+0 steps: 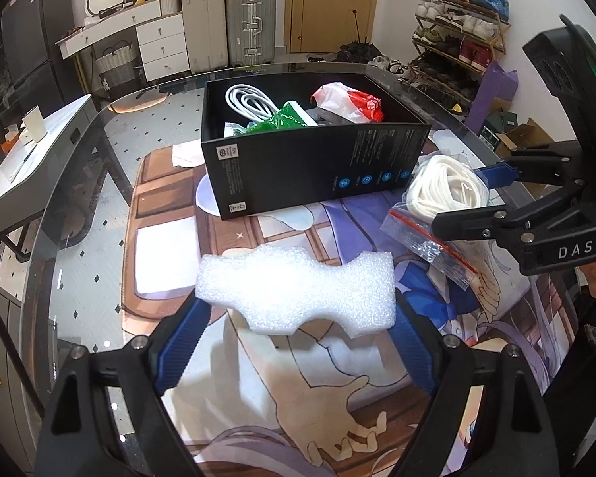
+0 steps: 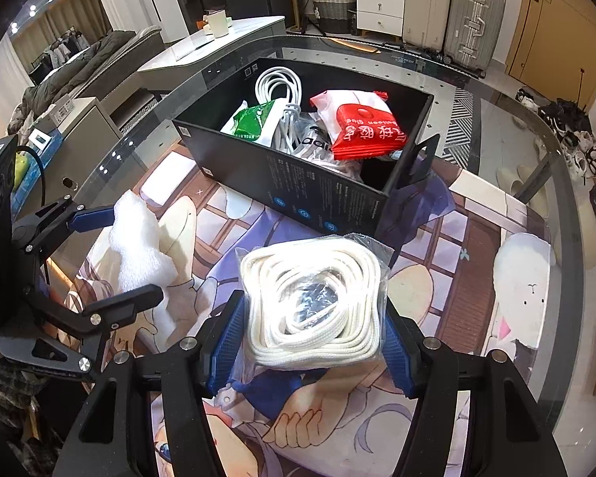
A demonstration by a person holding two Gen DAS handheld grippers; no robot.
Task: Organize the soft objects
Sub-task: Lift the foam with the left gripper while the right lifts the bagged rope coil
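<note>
Both hands are loaded here, and both loads hang clear of the tabletop (image 1: 99, 167). The left gripper (image 1: 296, 306) has its fingers (image 1: 182, 342) clamped on the two ends of a white foam block (image 1: 298, 292), a wide hold because the block is long and would sag or twist if pinched at one corner. The right gripper (image 2: 312, 334) has its fingers (image 2: 226, 342) squeezed on either flank of a bagged white rope coil (image 2: 314, 302), gripping across the coil itself and not the slippery plastic, which looks the safer purchase. Ahead of both, toward the far edge of the tabletop, sits the open black box (image 2: 322, 198) on the printed mat (image 1: 337, 397), and it is already taking stock: a white cable (image 2: 278, 87), a green packet (image 2: 254, 121) and a red-and-white packet (image 2: 361, 123) lie inside. Both grippers are tilted down and facing that box, so the likely reading is two soft items on their way in together. Space looks tightest near the red packet; the nearer dark corner of the box seems the freest spot. The foam is light and springy, so a hard squeeze could dent it.
</note>
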